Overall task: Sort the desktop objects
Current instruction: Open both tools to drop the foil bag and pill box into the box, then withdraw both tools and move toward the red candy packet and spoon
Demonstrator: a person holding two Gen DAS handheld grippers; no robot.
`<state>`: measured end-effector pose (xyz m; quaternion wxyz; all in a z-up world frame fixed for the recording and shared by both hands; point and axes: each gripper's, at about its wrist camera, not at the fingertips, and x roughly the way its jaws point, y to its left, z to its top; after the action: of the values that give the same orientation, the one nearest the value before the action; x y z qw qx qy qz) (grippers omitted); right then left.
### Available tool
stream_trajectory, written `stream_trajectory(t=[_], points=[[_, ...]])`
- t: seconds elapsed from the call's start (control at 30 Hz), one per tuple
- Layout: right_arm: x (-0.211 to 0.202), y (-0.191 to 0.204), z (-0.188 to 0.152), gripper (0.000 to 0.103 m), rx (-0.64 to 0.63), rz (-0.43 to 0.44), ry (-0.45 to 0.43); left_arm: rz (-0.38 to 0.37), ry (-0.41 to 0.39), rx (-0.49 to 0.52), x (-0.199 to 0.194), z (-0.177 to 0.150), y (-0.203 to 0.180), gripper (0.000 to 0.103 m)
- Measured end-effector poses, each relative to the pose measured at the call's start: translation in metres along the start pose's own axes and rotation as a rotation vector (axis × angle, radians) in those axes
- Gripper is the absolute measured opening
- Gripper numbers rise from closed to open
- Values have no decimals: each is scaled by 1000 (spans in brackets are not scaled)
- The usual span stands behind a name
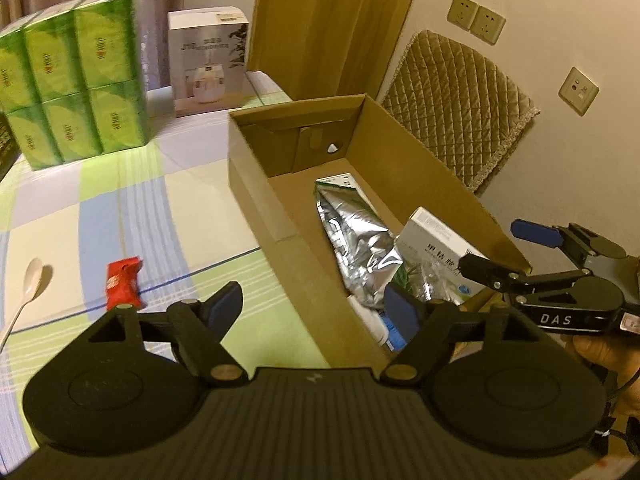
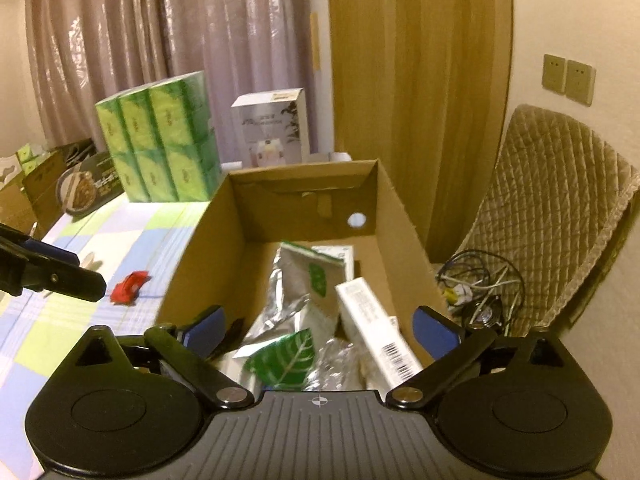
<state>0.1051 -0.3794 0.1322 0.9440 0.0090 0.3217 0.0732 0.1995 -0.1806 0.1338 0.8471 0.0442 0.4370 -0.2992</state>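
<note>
The counter (image 1: 100, 208), under a checked cloth of green, blue and white, fills the left wrist view from 7 to 11 o'clock. An open cardboard box (image 1: 256, 184) stands on it at centre, running from 12 towards 5 o'clock. At 10 o'clock sits a stack of green tissue packs (image 1: 76, 80), and at 12 o'clock, just behind the box, a white carton (image 1: 210, 60).

Inside the box lie a crumpled silver pouch (image 1: 356, 240) with a green leaf print and, beside it at 3 o'clock, a white packet (image 1: 432, 236) tilted against the wall.

The left claw (image 1: 316, 304) is spread, nothing between its blue pads; it hangs over the near edge of the box. The right claw (image 2: 320, 326) is spread wider, empty, above the pouch and packet, at the box's near end.

On the cloth at 8 o'clock, just beyond the left claw, lies a red wrapper (image 1: 124, 282), crinkled, apart from the box. Further at 9 o'clock rests a white spoon (image 1: 28, 284)
</note>
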Motion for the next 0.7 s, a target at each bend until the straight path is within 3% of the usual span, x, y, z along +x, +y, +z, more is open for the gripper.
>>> stream_trajectory(t=[0.33,0.57,0.7], points=[[-12,49,4,101,-67,42,6,62,-30,-49,-41,-39,40,81],[-20,99,7,101,-125,141,0,144,-58,-60,-74,-74,79,85],[-19,133,7,101,-173,195,8,172,-47,-122,-89,-101,113,86]])
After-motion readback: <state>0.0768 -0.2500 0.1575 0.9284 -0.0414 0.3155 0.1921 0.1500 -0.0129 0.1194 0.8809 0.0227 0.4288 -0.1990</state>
